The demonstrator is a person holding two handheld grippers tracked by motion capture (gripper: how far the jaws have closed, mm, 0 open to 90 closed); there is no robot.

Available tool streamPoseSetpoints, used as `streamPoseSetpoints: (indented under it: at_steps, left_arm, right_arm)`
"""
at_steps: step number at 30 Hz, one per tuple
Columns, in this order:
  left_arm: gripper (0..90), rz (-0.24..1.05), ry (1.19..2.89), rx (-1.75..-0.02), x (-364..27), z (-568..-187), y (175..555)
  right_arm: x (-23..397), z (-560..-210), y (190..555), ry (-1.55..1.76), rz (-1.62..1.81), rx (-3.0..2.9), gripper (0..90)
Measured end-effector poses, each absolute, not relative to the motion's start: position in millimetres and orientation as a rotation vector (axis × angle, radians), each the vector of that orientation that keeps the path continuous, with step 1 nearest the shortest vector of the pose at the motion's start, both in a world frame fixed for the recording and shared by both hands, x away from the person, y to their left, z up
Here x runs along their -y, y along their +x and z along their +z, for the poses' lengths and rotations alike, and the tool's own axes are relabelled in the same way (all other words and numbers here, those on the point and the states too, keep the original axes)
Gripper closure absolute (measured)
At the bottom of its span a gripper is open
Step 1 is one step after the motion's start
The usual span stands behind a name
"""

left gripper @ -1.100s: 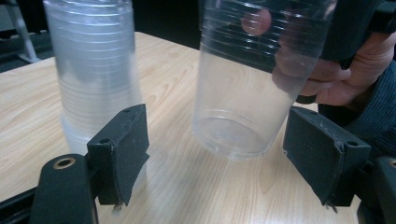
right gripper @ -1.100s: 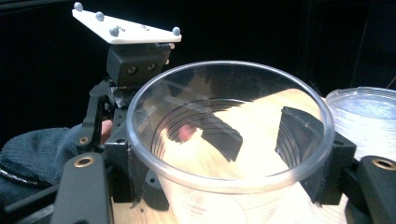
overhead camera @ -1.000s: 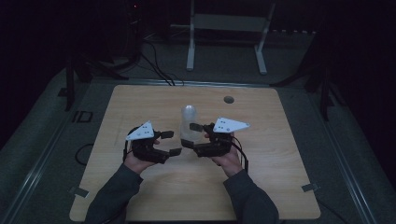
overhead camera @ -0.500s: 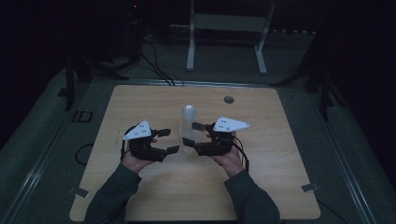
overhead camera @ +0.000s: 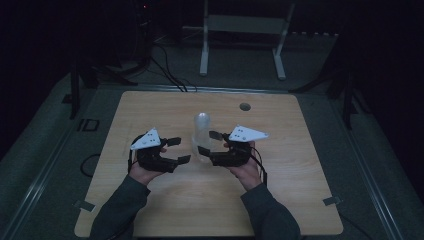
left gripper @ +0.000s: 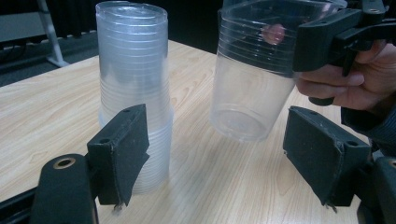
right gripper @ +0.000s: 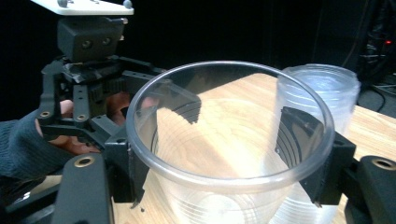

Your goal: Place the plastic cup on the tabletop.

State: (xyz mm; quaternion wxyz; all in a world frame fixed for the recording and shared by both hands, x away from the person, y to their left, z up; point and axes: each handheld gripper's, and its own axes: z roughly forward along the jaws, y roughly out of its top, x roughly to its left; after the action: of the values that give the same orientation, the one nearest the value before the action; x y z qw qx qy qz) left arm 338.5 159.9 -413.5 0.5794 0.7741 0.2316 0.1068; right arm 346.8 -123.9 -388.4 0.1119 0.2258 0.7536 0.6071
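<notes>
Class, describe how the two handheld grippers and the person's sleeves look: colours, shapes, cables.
Both the left gripper and right gripper are black, each with two flat black jaws, a pale three-cornered plate on top and a thin dark cable trailing from it. The person wears dark long sleeves.

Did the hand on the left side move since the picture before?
No. The left gripper sits at the same spot beside the stack of cups, judged against the round hole in the table.

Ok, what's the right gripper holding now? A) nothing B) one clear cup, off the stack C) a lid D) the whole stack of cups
B: in the left gripper view the right gripper grips a single clear cup held above the table, apart from the stack.
</notes>
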Motion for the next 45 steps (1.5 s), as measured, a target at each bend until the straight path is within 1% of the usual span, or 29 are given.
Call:
streamPoseSetpoints:
  at_steps: [45]
  left_arm:
    - [22.6, 0.259, 1.819, -0.544, -159.6, -413.3, 338.6]
  right_arm:
    - [147.1, -394.5, 347.6, 0.741, 1.674, -2.148, 29.1]
